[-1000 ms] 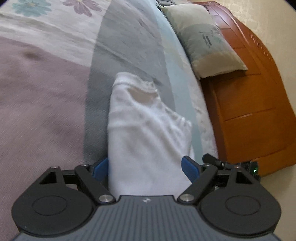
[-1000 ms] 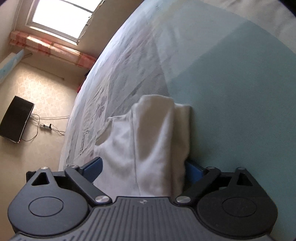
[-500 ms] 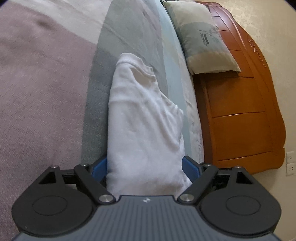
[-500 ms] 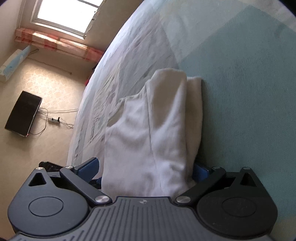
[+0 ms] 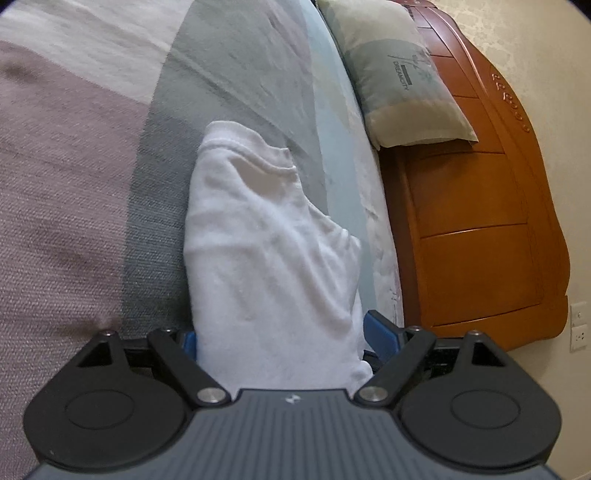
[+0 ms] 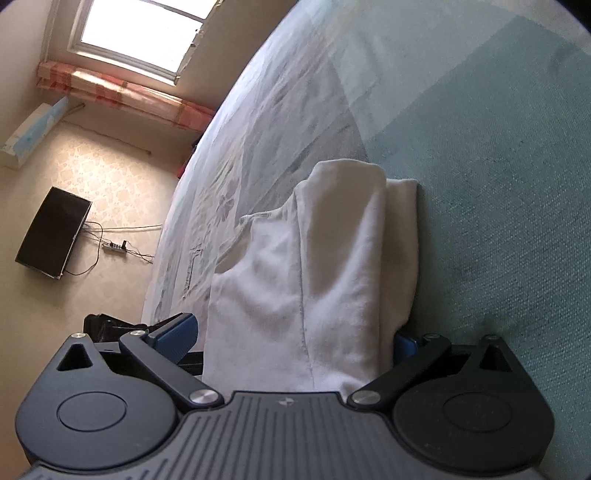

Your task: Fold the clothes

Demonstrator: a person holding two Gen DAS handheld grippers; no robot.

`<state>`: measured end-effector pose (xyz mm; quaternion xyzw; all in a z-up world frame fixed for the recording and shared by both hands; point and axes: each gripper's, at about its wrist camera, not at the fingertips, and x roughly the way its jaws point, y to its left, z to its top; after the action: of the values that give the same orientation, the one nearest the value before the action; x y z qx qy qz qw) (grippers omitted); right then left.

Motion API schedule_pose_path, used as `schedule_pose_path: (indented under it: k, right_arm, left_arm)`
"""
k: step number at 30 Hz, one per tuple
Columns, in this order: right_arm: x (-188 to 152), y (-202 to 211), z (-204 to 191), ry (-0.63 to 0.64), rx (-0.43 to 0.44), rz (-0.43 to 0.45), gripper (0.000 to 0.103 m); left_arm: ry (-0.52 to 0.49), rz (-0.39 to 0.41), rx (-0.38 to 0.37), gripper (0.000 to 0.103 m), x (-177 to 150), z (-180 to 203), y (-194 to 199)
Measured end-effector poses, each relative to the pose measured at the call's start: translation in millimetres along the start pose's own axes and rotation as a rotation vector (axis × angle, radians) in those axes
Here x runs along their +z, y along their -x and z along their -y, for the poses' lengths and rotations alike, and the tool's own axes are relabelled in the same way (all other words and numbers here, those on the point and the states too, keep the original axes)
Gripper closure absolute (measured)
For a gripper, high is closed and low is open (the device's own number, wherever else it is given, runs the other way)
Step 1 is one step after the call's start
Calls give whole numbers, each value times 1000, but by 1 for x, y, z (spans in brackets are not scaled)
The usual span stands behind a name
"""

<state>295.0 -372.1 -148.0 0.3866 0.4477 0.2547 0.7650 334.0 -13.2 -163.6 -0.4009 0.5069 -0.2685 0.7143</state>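
A folded white garment (image 5: pixel 266 258) lies across the bed and runs back between the blue pads of my left gripper (image 5: pixel 284 339), whose jaws are closed against its thick folded end. The same white garment (image 6: pixel 314 280) fills my right gripper (image 6: pixel 295 339), which is shut on its other end. The fabric hides most of each gripper's fingertips. In both views the garment hangs bunched in several layers just above the bedspread.
The bed (image 5: pixel 74 184) has a mauve, grey and pale blue striped cover. A pillow (image 5: pixel 402 77) leans on the orange wooden headboard (image 5: pixel 480 206). In the right wrist view the bed edge (image 6: pixel 207 177), floor, a black monitor (image 6: pixel 51 236) and a window (image 6: pixel 140 33) show.
Both grippers keep hold of the garment. In the left wrist view the garment has bunched and the collar end looks closer; the right wrist view has swung slightly, showing more floor.
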Motion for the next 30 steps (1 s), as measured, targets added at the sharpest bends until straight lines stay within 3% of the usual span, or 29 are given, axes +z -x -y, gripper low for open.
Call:
schedule_pose_path:
  k: [5, 9, 15, 17, 26, 30]
  right_arm:
    - [-1, -5, -6, 34, -18, 19, 0]
    - [-10, 4, -3, -13, 9, -45, 0]
    - [-1, 1, 3, -49, 37, -41, 0]
    - [-1, -3, -5, -33, 12, -35, 0]
    - [-12, -2, -28, 63, -35, 11, 0]
    - [-13, 3, -44, 141, -35, 12, 0]
  left_arm:
    - [15, -29, 19, 17, 2, 6, -1]
    - [-4, -95, 39, 17, -8, 11, 6]
    - [34, -89, 28, 12, 1, 13, -5]
    - [34, -88, 33, 7, 4, 19, -12]
    - [57, -80, 33, 8, 2, 30, -14]
    - [58, -78, -3, 7, 2, 36, -10]
